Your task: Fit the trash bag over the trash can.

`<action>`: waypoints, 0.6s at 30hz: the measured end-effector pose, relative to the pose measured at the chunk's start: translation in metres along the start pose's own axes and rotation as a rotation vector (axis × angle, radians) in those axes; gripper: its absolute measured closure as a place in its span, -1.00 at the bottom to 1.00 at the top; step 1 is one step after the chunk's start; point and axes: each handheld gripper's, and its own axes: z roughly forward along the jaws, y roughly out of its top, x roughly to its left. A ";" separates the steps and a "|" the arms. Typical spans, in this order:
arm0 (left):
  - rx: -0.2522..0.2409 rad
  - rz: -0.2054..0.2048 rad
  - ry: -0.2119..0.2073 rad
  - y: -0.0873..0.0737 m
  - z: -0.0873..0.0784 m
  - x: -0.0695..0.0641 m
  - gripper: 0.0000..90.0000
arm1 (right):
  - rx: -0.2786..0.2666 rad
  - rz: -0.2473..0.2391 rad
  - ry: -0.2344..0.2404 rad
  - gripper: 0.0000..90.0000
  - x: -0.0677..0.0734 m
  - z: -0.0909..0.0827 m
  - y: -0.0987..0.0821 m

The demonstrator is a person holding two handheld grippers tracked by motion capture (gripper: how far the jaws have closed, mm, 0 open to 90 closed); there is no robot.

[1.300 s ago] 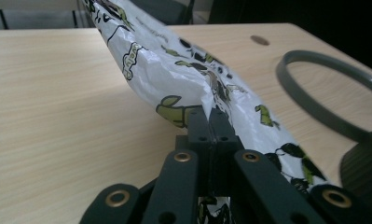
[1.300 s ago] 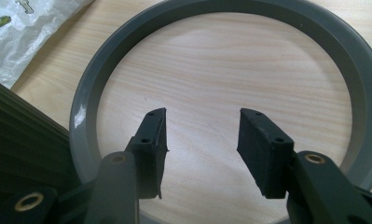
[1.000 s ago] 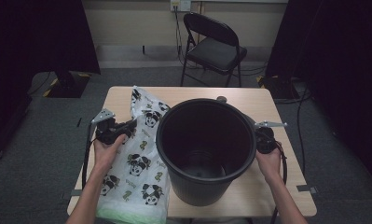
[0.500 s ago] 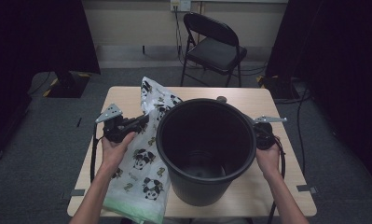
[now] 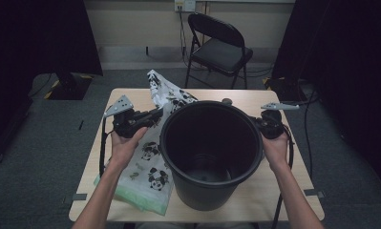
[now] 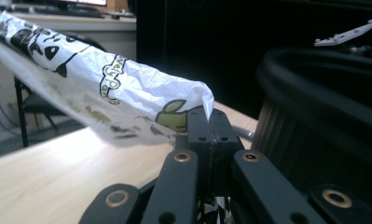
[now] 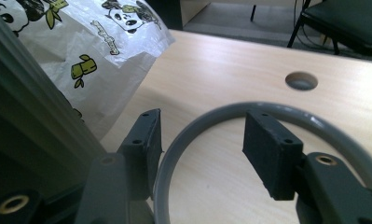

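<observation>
The left hand-held gripper (image 5: 155,114) has its jaws pressed together on an edge of the panda-print plastic bag (image 5: 152,162), pinching the film so that one end is raised off the desk (image 5: 274,191) while the rest trails down beside the black bucket (image 5: 211,152). In the left gripper view the pinched fold of bag (image 6: 127,93) rises from the closed jaws just beside the bucket's rim (image 6: 323,84).

The right hand-held gripper (image 7: 202,140) has just been opening; its 2 jaws stand spread either side of the grey wire handle (image 7: 211,116), and neither pad looks pressed against it.

The step appears to be lining the bucket with the bag. To do it well, keep the left pinch firm, since thin film slips easily, and lift until the bag's mouth clears the rim. The right gripper should leave the handle and catch the opposite edge of the mouth, so both can spread it over the opening. Pull gently; a snag on the rim could tear it.
</observation>
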 end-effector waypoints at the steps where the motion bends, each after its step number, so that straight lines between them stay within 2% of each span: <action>1: -0.010 0.005 -0.006 0.005 0.001 -0.003 1.00 | -0.004 0.000 -0.002 0.02 0.000 -0.001 0.004; 3: -0.020 0.030 -0.014 0.014 0.001 -0.010 1.00 | -0.015 -0.005 -0.004 0.01 0.000 -0.004 0.012; 5: -0.039 0.028 -0.029 0.020 0.002 -0.015 1.00 | -0.036 -0.003 0.004 0.01 -0.001 -0.008 0.021; 8: -0.057 0.049 -0.046 0.029 0.002 -0.023 1.00 | -0.058 0.000 0.005 0.01 0.000 -0.013 0.031; 10: -0.066 0.054 -0.060 0.033 0.002 -0.027 1.00 | -0.066 -0.013 0.013 0.01 0.003 -0.016 0.037; 12: -0.067 0.070 -0.067 0.037 0.002 -0.031 1.00 | -0.072 -0.040 -0.004 0.08 0.009 -0.020 0.042; 15: -0.072 0.072 -0.080 0.041 0.003 -0.038 1.00 | -0.062 -0.049 -0.029 -0.08 0.010 -0.024 0.047; 18: -0.091 0.070 -0.101 0.046 0.003 -0.041 1.00 | -0.088 -0.046 -0.017 -0.07 0.011 -0.030 0.052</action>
